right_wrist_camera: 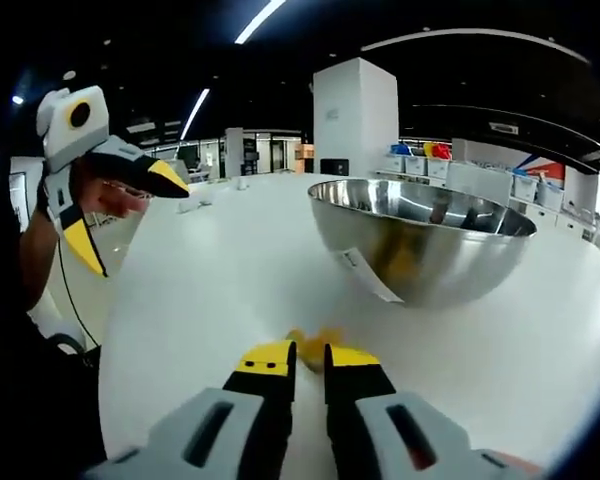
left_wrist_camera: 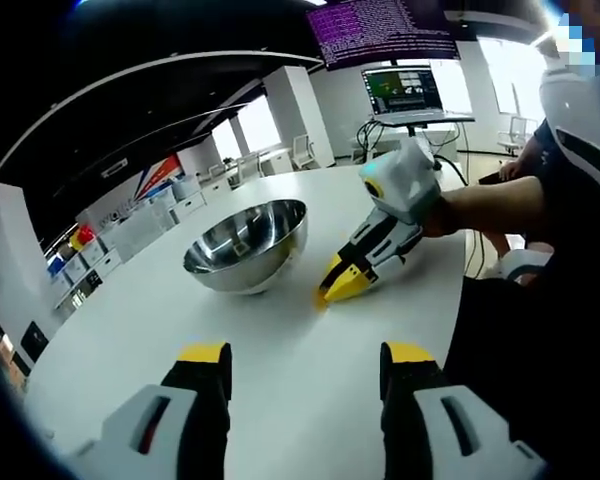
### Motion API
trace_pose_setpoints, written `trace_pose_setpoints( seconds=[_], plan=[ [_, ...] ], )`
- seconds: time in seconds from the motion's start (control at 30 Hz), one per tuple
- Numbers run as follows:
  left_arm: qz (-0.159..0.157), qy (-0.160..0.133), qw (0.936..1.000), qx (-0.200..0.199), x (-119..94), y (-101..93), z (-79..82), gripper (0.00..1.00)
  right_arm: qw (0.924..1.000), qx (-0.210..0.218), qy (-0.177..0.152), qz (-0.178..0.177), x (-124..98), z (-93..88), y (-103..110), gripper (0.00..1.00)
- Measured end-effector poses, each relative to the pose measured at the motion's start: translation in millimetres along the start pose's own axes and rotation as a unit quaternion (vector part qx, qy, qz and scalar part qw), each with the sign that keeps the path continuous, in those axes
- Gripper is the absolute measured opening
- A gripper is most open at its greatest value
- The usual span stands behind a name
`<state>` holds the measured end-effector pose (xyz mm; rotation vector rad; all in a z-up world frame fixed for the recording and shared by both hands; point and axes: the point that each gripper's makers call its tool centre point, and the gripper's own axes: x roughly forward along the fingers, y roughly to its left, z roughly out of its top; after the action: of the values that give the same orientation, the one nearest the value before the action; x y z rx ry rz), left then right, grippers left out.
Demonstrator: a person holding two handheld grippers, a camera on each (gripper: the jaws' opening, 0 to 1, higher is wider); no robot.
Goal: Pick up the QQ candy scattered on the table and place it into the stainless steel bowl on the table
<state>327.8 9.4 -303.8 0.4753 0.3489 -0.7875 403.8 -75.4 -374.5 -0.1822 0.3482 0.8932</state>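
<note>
The stainless steel bowl point(left_wrist_camera: 248, 245) stands on the white table point(left_wrist_camera: 310, 400), with no candy seen in it. In the left gripper view my left gripper point(left_wrist_camera: 307, 354) hovers open over bare table in front of the bowl. My right gripper point(left_wrist_camera: 332, 290) comes in from the right with its tips down on the table beside the bowl. In the right gripper view the right gripper point(right_wrist_camera: 310, 358) has its jaws drawn close around a yellow QQ candy point(right_wrist_camera: 314, 347) lying just short of the bowl point(right_wrist_camera: 420, 240). The left gripper point(right_wrist_camera: 128, 212) hangs open at upper left.
A person's forearm point(left_wrist_camera: 500, 205) reaches in from the table's right edge. A laptop on a stand point(left_wrist_camera: 405, 95) and a large screen point(left_wrist_camera: 380, 30) are behind the table. Shelves with coloured bins point(right_wrist_camera: 430, 155) and a white pillar point(right_wrist_camera: 355, 115) lie beyond.
</note>
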Motion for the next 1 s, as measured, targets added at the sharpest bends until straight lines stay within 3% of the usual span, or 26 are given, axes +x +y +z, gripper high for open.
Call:
trace_pose_setpoints(
  seconds=[1.0],
  plan=[
    [-0.002,0.001,1.0000,0.000,2,-0.3,-0.8,0.60,0.9999,-0.003,-0.013,-0.005,-10,7.2,5,0.04]
  ],
)
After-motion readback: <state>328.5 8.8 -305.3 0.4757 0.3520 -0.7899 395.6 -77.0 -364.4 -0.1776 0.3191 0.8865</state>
